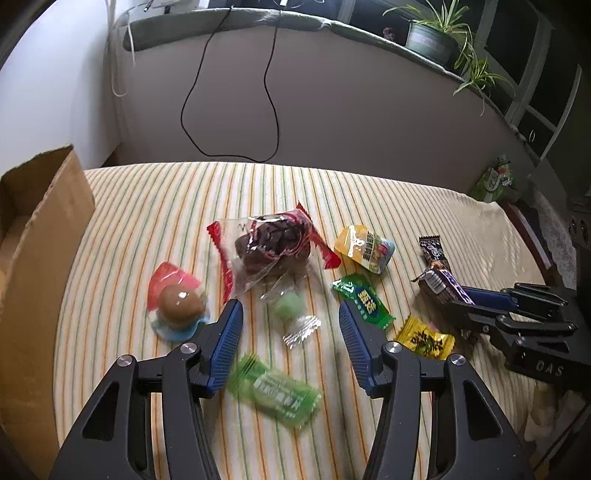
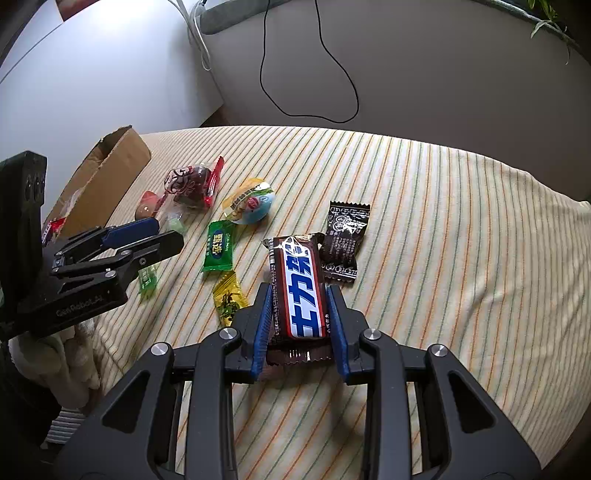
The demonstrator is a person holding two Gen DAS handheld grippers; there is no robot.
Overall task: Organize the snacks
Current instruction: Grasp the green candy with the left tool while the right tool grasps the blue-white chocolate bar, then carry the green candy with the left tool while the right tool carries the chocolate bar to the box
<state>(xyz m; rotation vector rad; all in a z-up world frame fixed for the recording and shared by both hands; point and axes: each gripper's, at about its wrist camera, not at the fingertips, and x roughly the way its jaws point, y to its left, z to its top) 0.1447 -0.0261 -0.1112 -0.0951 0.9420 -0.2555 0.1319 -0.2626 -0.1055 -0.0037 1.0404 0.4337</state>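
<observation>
Striped cloth point(image 1: 258, 184) on table; white wall point(image 1: 332, 92); sill plants point(image 1: 436, 33).

Legible markings, inspected item by item.

Right claw point(image 1: 448, 295) body, seen from the left wrist camera at 4 o'clock: embossed letters "DAS", partly cut off by the frame.

Left claw point(image 2: 166, 234) body, seen from the right wrist camera at 9 o'clock: embossed "GenRobot", followed by characters too small to read.

Chocolate bar point(image 2: 301, 288), at centre of the right wrist view, between the blue pads: large blue Chinese characters on a white band; not deciphered with confidence.

Green candy point(image 2: 218, 251), at 10 o'clock from the bar: two yellow Chinese characters, not deciphered.

Black packet point(image 2: 341, 240): white print, too fine to read.

Yellow candy point(image 2: 229, 299): dark characters, illegible.
</observation>
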